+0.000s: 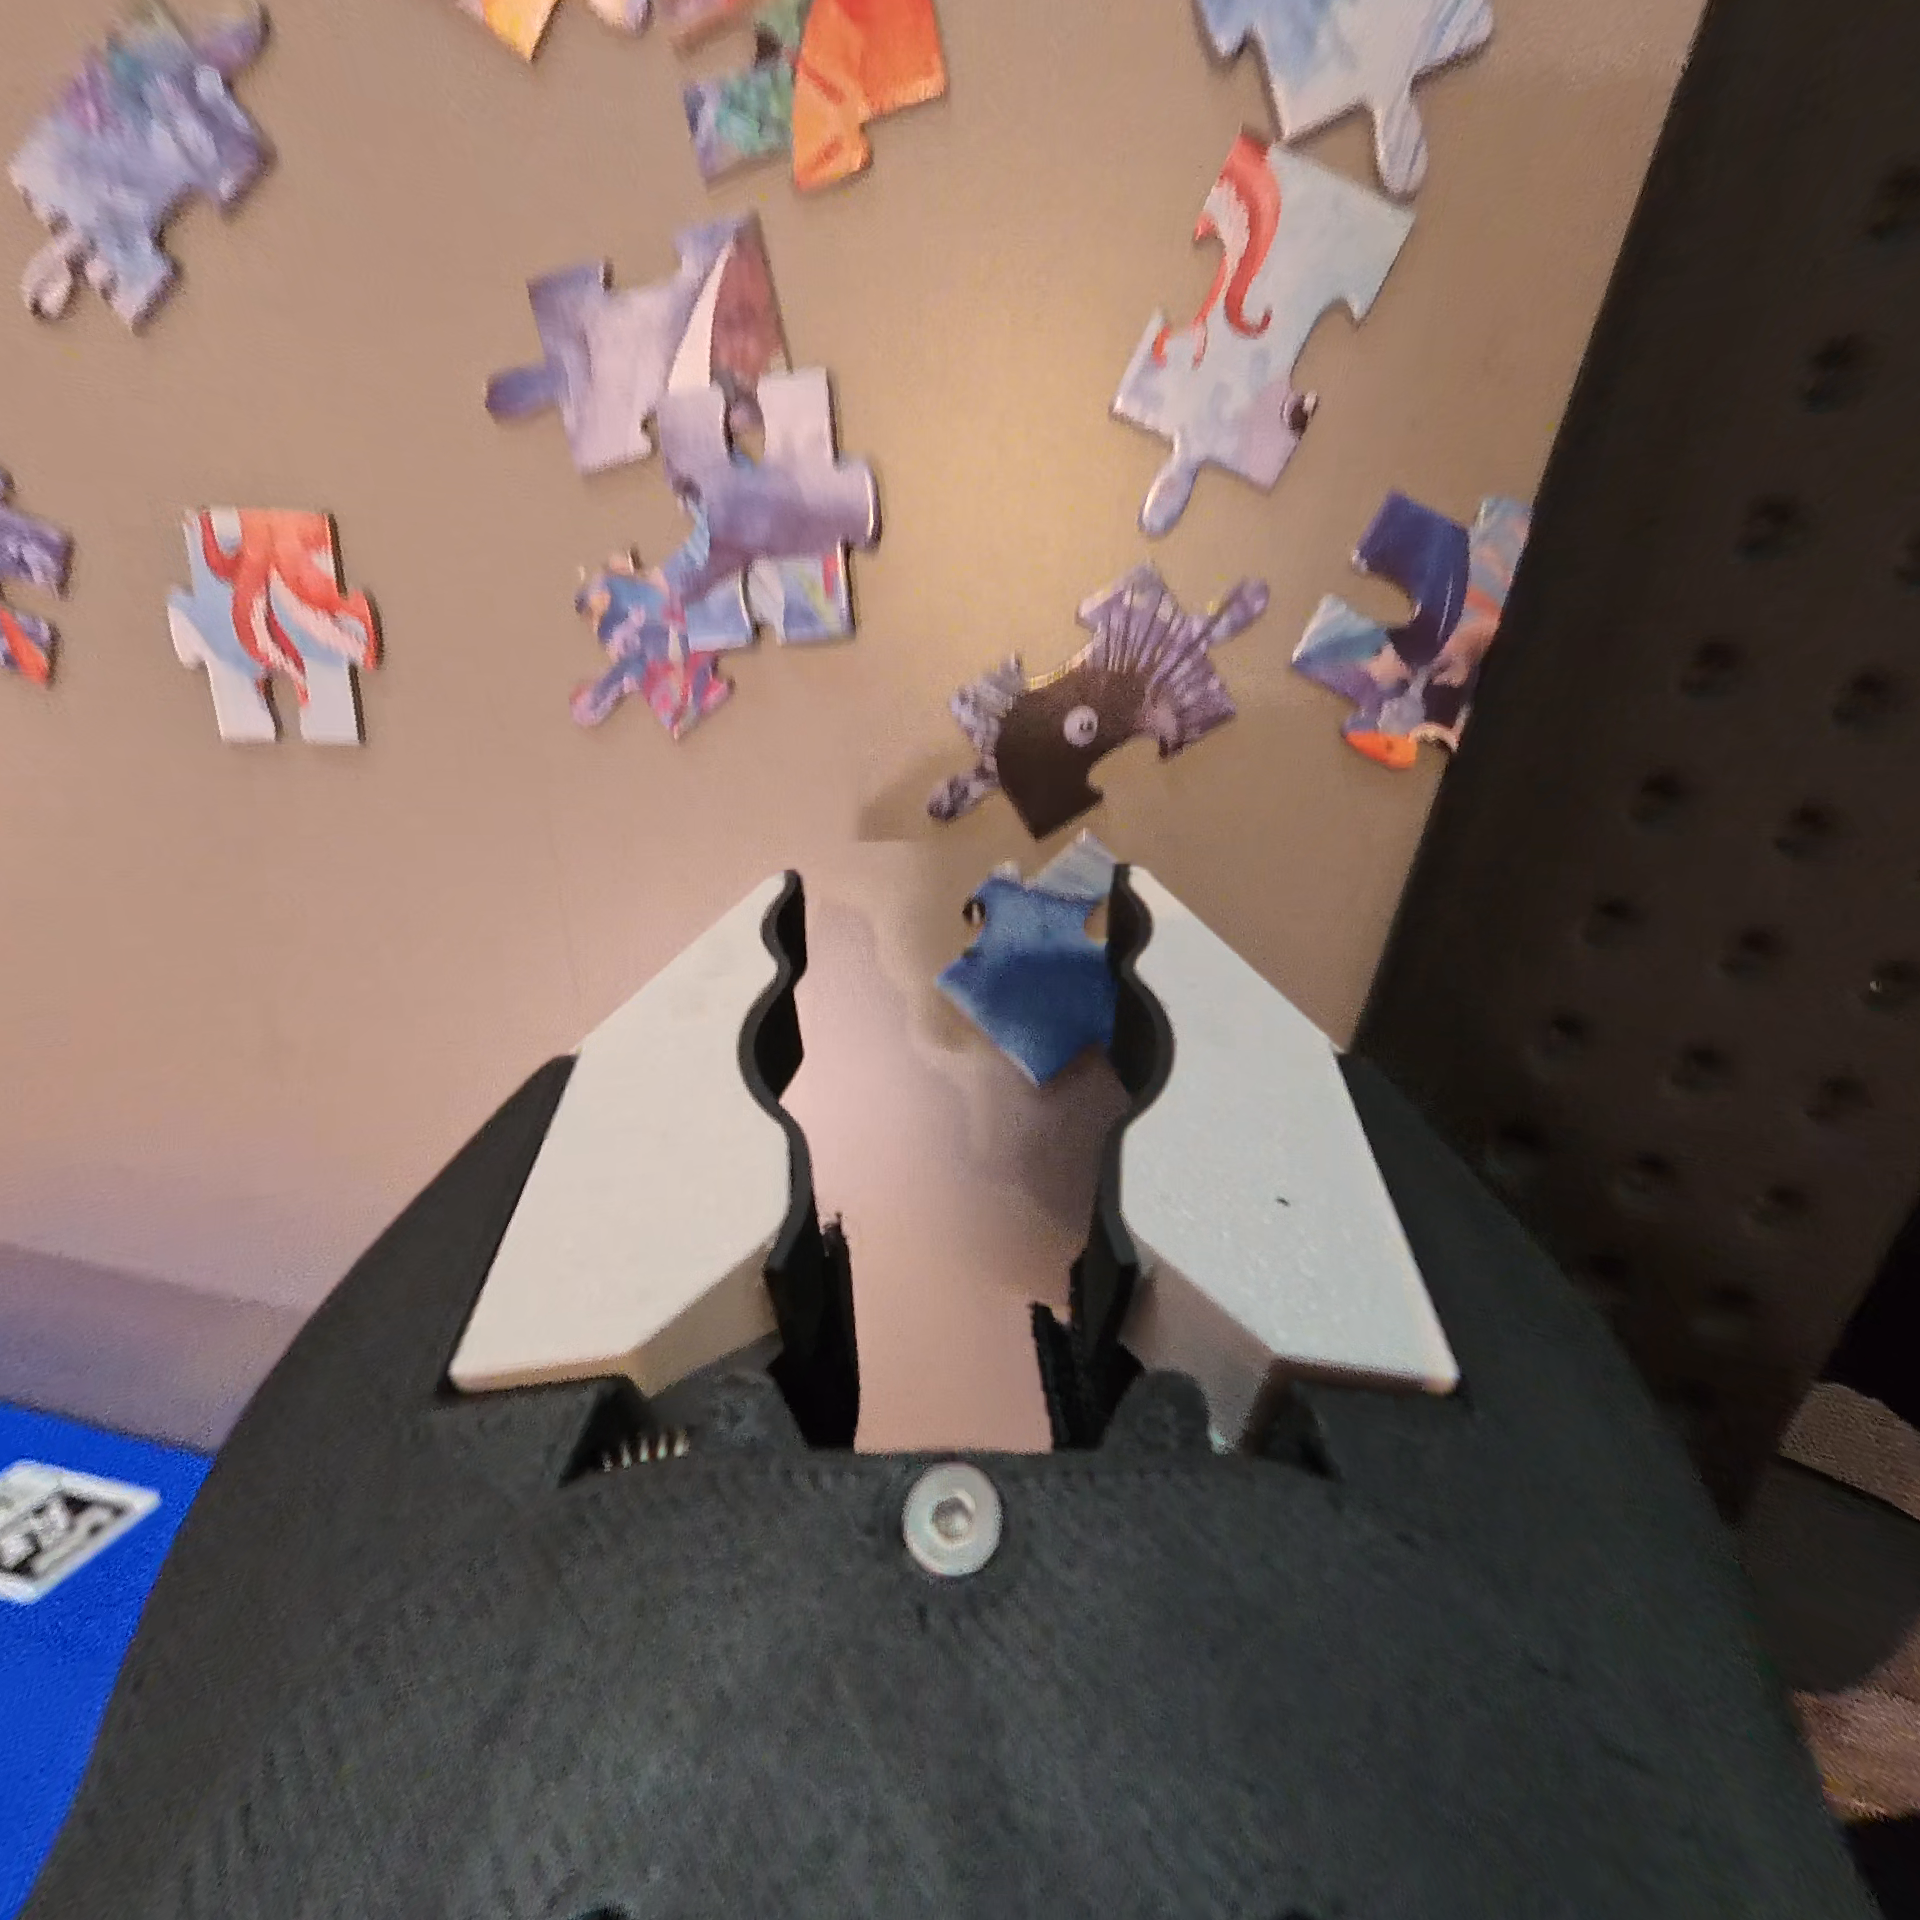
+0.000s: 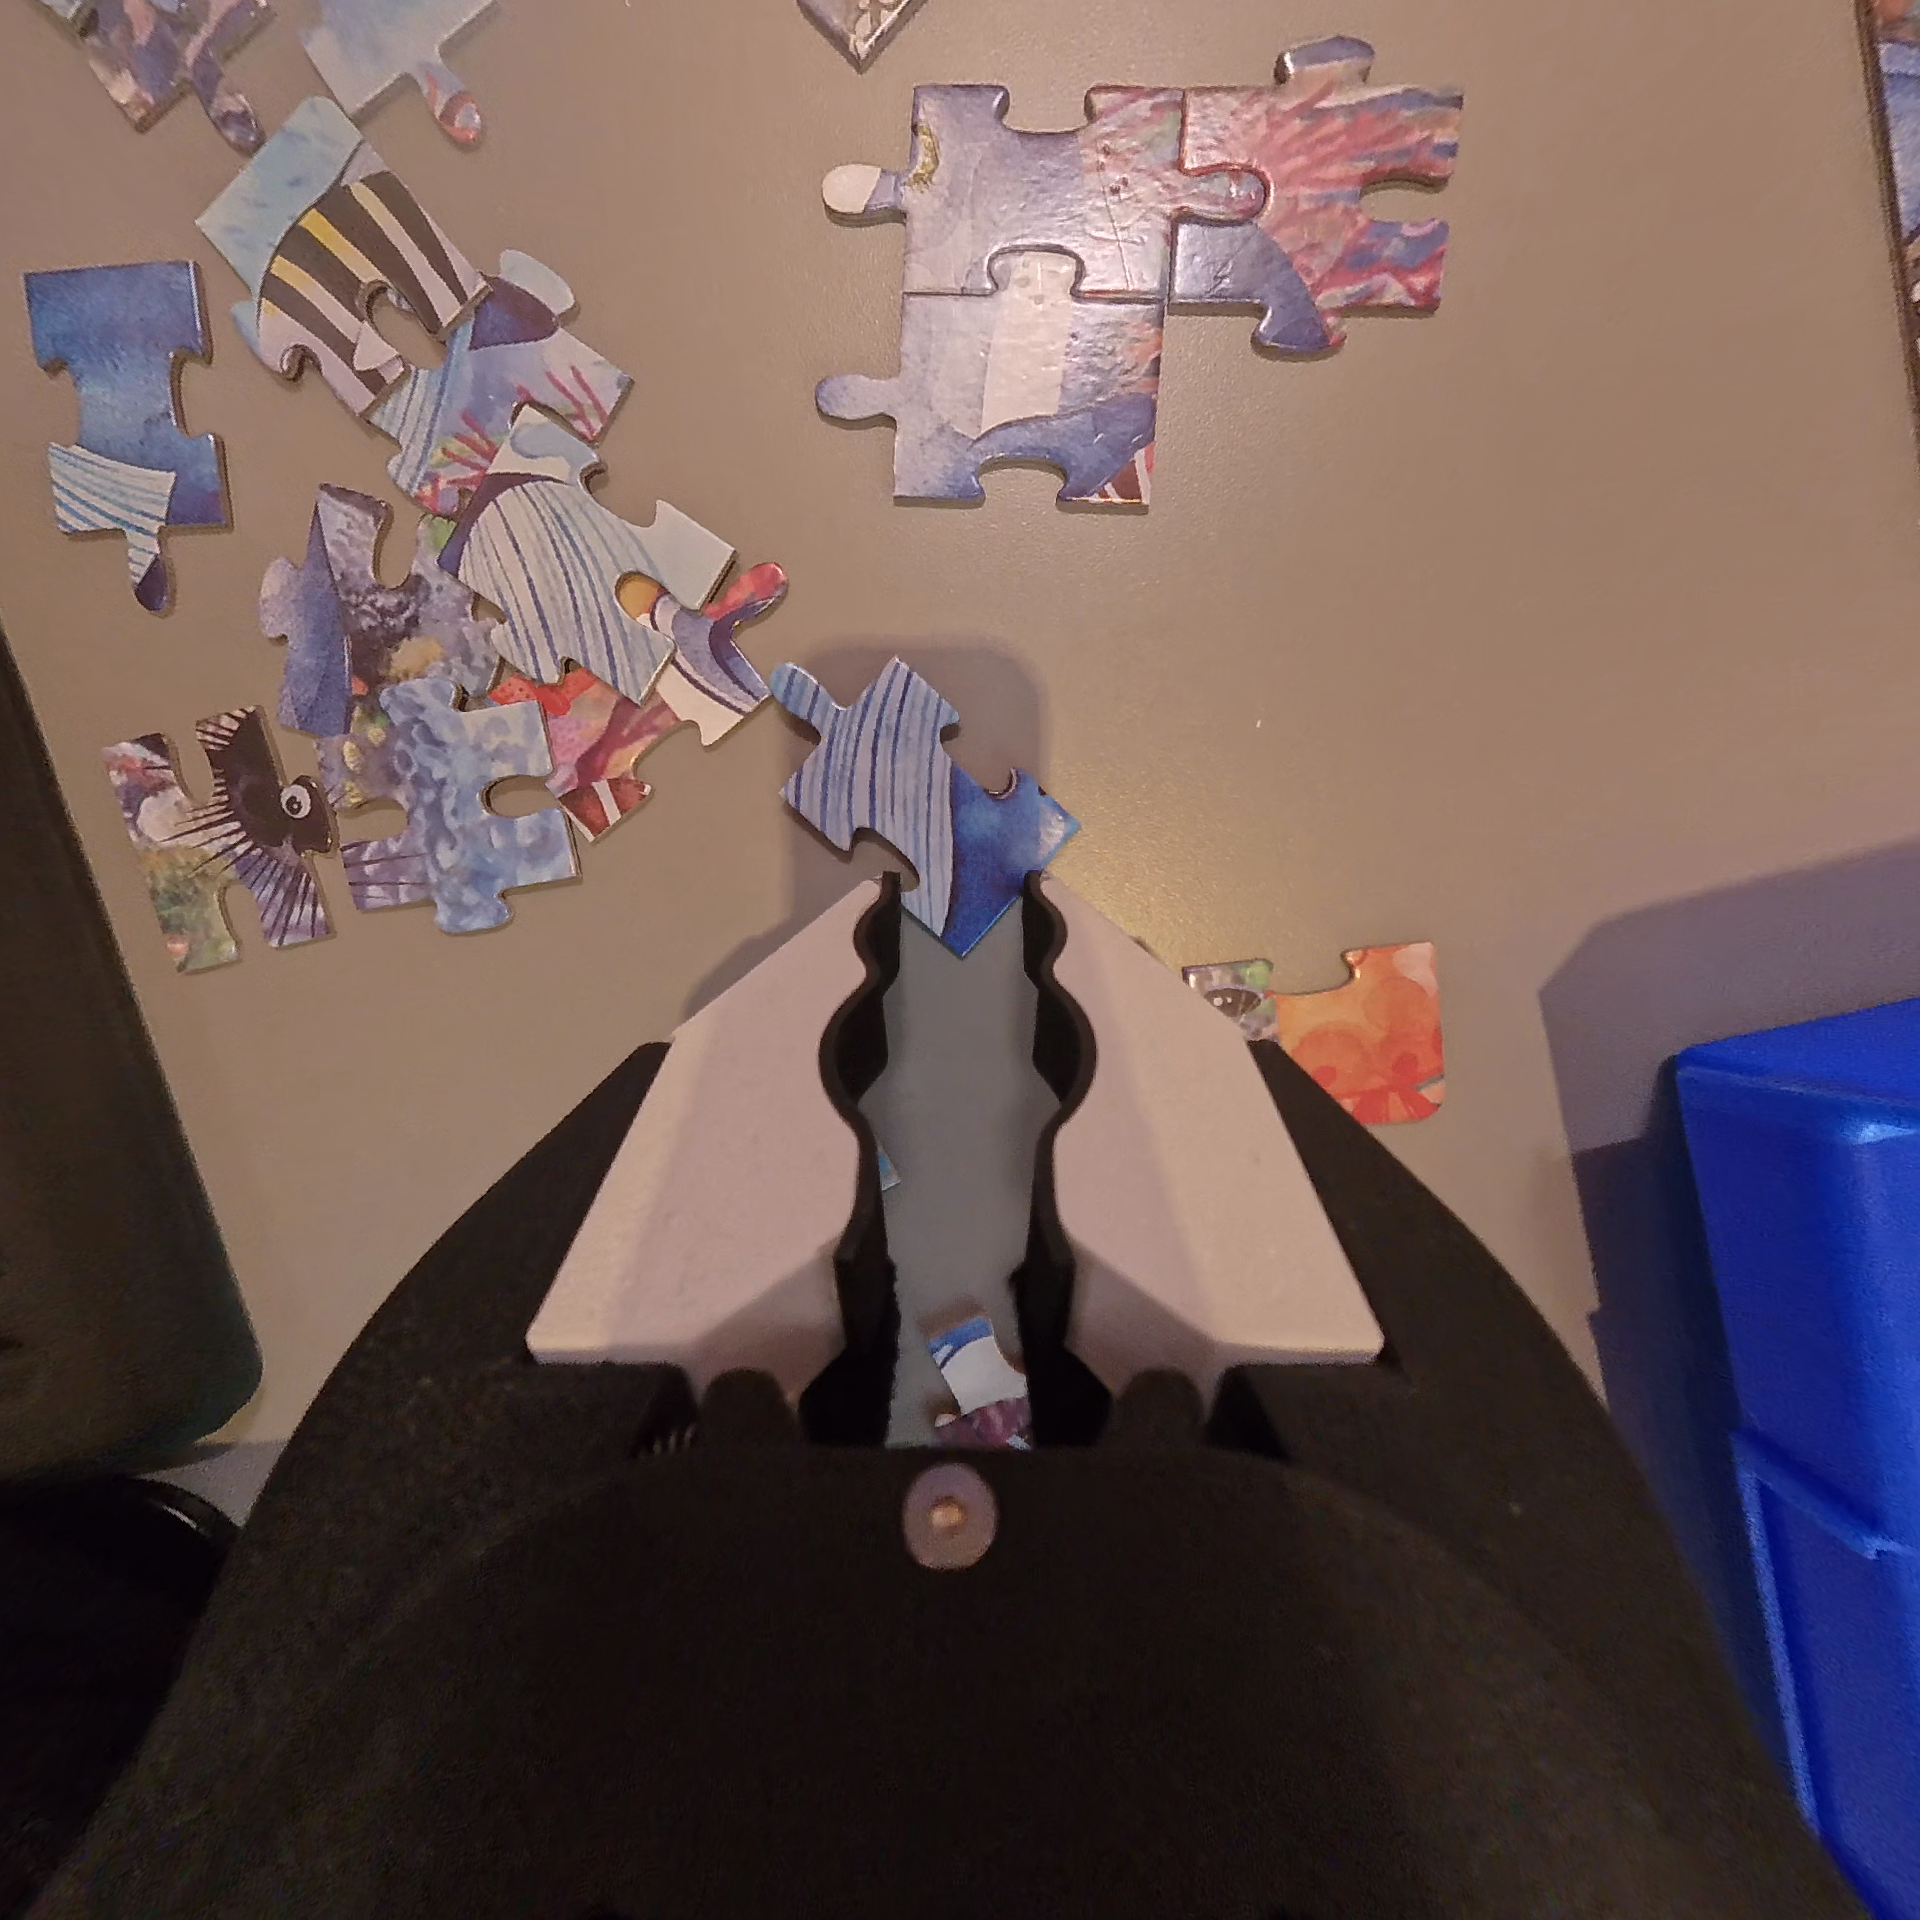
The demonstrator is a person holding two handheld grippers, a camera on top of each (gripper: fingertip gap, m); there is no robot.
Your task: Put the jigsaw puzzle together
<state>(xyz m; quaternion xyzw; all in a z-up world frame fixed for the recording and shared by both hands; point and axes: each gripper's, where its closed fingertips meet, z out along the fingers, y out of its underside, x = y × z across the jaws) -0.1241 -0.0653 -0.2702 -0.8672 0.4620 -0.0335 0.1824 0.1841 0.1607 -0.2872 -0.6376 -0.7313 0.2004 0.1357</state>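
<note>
Grey-tan table (image 2: 1351,675) carries loose jigsaw pieces (image 1: 272,621), left view motion-blurred. Left gripper (image 1: 958,914) spread, gripping nothing; a dark blue piece (image 1: 1023,977) lies flat beside its right finger, partly hidden. Right gripper (image 2: 961,902) narrowly parted; a striped blue piece (image 2: 914,800) has one corner between the tips, contact hard to confirm. Three joined pieces (image 2: 1132,281) sit ahead. Blue box (image 2: 1808,1351) cut off at right; its sticker (image 1: 62,1527) is blurred, unreadable.
</note>
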